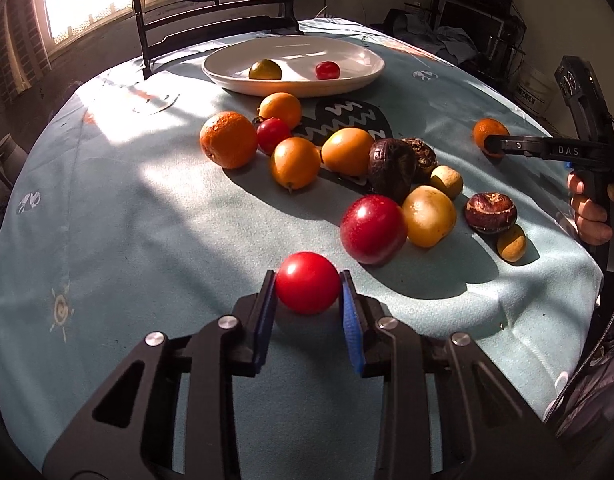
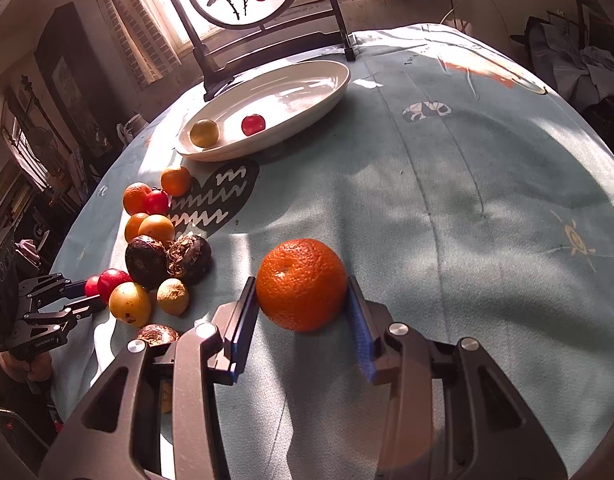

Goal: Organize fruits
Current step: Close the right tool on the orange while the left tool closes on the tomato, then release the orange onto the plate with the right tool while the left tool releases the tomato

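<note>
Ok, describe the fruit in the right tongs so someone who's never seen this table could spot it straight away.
Start at the white oval dish at the far end of the blue tablecloth. Come toward the near edge, away from the fruit cluster, to the right tongs. They are shut on a bumpy orange that sits alone on open cloth, unlike the smooth-skinned fruits nearby.

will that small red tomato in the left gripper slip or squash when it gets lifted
The red tomato looks glossy and round, so it may slip between the left gripper's flat pads. Thin-skinned, it probably bruises under hard squeezing. Dropped on the tablecloth, it would likely roll.
</note>
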A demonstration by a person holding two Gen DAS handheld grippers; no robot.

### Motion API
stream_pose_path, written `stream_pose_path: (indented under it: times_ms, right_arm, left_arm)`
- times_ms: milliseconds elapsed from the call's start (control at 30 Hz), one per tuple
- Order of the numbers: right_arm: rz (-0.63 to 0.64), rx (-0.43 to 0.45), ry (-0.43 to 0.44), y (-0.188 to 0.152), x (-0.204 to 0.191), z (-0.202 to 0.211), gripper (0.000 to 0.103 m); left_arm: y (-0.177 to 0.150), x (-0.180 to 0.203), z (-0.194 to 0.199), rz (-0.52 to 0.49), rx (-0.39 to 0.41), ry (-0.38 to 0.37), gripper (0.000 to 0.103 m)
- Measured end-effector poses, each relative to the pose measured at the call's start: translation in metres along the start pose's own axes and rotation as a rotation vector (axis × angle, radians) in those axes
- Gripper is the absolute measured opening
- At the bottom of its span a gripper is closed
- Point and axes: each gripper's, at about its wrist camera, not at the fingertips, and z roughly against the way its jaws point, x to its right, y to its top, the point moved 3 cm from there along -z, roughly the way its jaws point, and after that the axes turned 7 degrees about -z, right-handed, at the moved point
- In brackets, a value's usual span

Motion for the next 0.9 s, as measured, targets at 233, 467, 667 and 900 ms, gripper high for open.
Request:
stream_pose_path:
  times_ms: [233, 467, 667, 900]
  right_arm:
    - [0.056, 0.098, 0.015, 0.019, -0.018, 0.012, 0.043]
    - [0.114, 0.242, -0.006, 0.104, -0.046, -0.018, 0.043]
    - [0.056, 0.166, -0.022, 0.144, -0.041, -0.083, 0.043]
    - [0.071, 0.1, -0.039, 0.15, -0.038, -0.109, 0.044]
  left_arm:
    - [0.05, -0.007, 0.017, 0.047, 0.118, -0.002, 0.031]
    - [0.155, -0.033, -0.025, 0.157, 0.169, 0.012, 0.031]
    - [0.206, -0.036, -0.086, 0.17, 0.098, 0.027, 0.031]
    - [0.21, -0.034, -0.119, 0.159, 0.012, 0.034, 0.033]
